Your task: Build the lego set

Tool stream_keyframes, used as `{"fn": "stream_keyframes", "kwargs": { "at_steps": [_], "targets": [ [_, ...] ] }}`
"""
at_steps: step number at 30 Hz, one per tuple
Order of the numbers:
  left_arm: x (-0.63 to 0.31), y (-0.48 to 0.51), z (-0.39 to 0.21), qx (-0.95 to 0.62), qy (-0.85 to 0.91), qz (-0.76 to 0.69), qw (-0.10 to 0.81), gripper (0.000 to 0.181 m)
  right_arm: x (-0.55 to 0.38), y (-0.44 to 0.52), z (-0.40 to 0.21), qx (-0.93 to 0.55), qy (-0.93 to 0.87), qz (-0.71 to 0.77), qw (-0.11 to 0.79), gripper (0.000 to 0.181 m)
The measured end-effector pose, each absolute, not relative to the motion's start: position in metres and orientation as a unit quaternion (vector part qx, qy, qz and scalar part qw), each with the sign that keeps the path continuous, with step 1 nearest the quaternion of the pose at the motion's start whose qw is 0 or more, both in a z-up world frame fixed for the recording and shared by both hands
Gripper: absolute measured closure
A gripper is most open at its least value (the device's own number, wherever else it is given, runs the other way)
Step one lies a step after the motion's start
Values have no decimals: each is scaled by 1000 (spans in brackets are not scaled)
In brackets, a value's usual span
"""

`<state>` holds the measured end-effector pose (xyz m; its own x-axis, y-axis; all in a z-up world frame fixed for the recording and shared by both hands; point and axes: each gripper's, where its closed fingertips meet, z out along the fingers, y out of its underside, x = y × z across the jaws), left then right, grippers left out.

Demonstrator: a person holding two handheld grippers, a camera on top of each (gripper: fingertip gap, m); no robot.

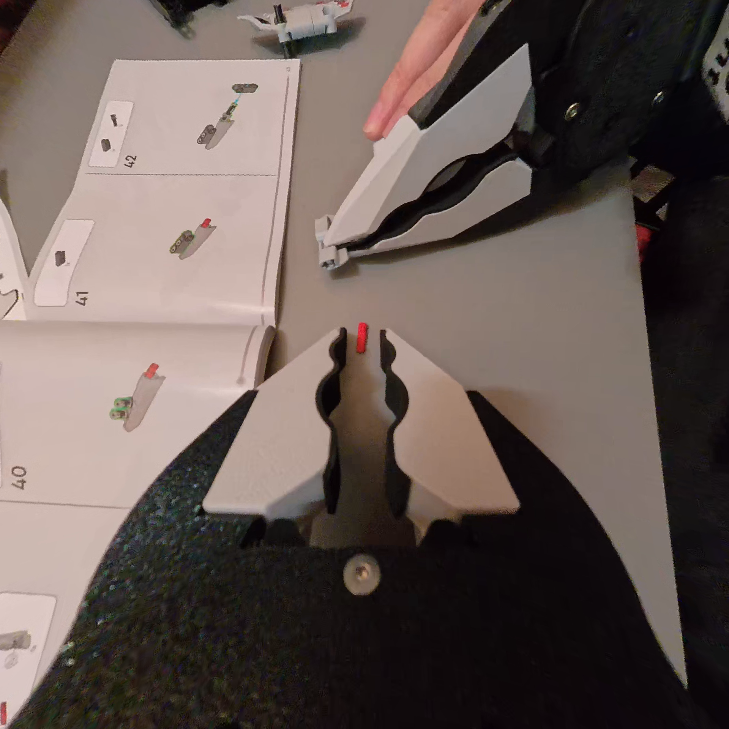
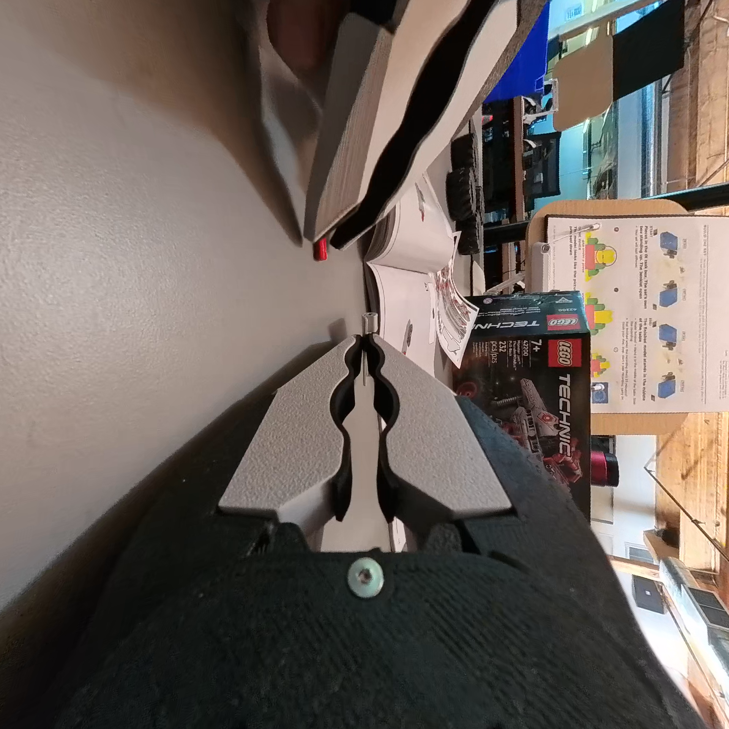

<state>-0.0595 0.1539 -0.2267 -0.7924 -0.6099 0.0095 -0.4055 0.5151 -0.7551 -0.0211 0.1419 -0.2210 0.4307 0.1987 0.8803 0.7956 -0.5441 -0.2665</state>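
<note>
One red pin (image 1: 361,337) lies on the grey surface (image 1: 493,315) between the left gripper (image 1: 363,333)'s parted, empty jaws. The right gripper (image 1: 335,246), jaws closed, pinches one grey piece (image 1: 326,244) beside one open instruction booklet (image 1: 189,197).

The table (image 1: 493,315) looks smooth, matt and grey. The booklet (image 1: 189,197) is white paper. The red peg (image 1: 361,337) looks like plastic. The left gripper (image 1: 363,335) has matt grey fingers (image 1: 284,426) and a rough, speckled black body. Far off, the set's box (image 2: 524,394) is shiny cardboard.
</note>
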Motion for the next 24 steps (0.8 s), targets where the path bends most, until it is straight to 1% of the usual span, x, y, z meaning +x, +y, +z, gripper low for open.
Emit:
{"fn": "stream_keyframes", "kwargs": {
  "at_steps": [3,12,16,18,21,24],
  "targets": [
    [-60,154,-222,-293,854,-411,125,169,-21,142,-221,-770,-323,-424,352,180],
    [-57,160,-231,-307,862,-382,133,179,-22,140,-221,-771,-322,-421,354,181],
    [-56,159,-231,-304,864,-379,134,180,-21,139,-221,-777,-315,-412,357,181],
    [-54,155,-229,-329,852,-392,113,180,-19,139,-221,-771,-320,-431,343,181],
    [-43,145,-216,-394,799,-448,78,180,-17,139,-221,-762,-330,-457,319,181],
    [-36,152,-223,-420,798,-424,88,180,-17,139,-222,-758,-336,-465,311,181]
  ]
}}
